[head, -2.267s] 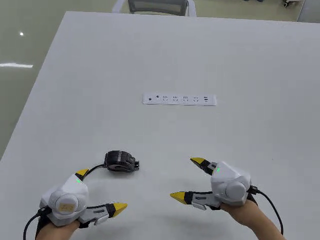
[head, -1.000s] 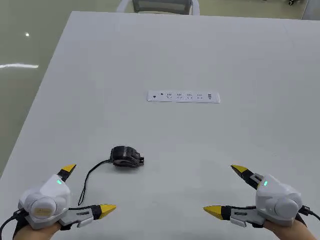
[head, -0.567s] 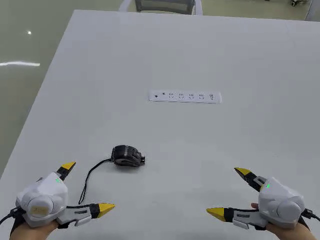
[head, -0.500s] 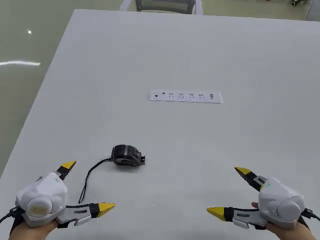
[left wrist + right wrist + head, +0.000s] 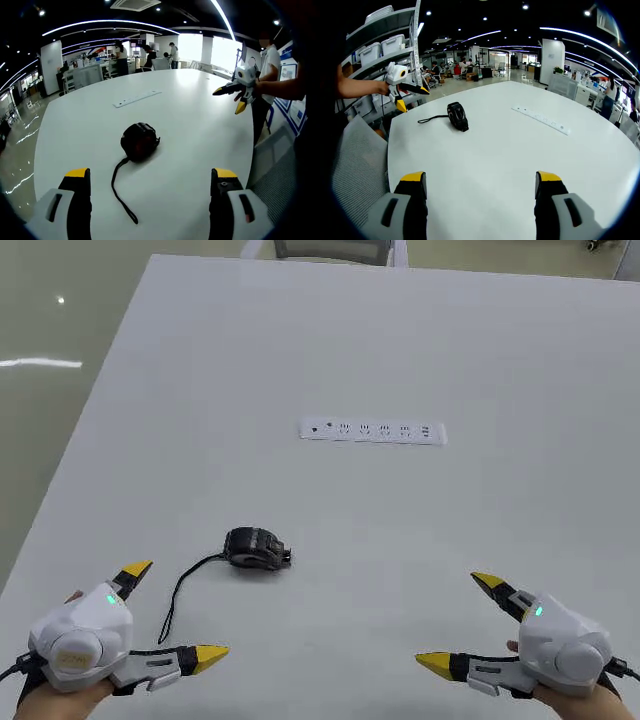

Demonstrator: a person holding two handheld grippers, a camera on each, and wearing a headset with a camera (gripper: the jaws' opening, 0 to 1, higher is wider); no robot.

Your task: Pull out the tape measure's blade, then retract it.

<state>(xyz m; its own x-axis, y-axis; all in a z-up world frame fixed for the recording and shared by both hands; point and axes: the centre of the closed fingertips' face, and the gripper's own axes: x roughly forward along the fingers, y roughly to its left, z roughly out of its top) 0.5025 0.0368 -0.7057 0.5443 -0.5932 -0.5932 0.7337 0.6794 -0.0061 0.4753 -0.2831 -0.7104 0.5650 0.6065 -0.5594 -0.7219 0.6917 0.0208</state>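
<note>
A black tape measure (image 5: 255, 547) lies on the white table, its blade in and its black wrist strap (image 5: 178, 590) trailing toward the near left. It also lies ahead in the left gripper view (image 5: 140, 141) and far off in the right gripper view (image 5: 456, 115). My left gripper (image 5: 170, 612) hovers open at the near left, short of the strap's end, its yellow-tipped fingers (image 5: 78, 176) empty. My right gripper (image 5: 462, 625) stands open at the near right, well apart from the tape measure, nothing between its fingers (image 5: 547, 179).
A white power strip (image 5: 372, 431) lies flat near the table's middle, beyond the tape measure. A chair (image 5: 330, 250) stands at the far edge. The table's left edge (image 5: 70, 450) runs close to my left gripper. Shelving and people fill the room behind.
Both grippers have drawn back toward the near edge and spread wider apart since the earliest frame, then held still. The tape measure has stayed where it was.
</note>
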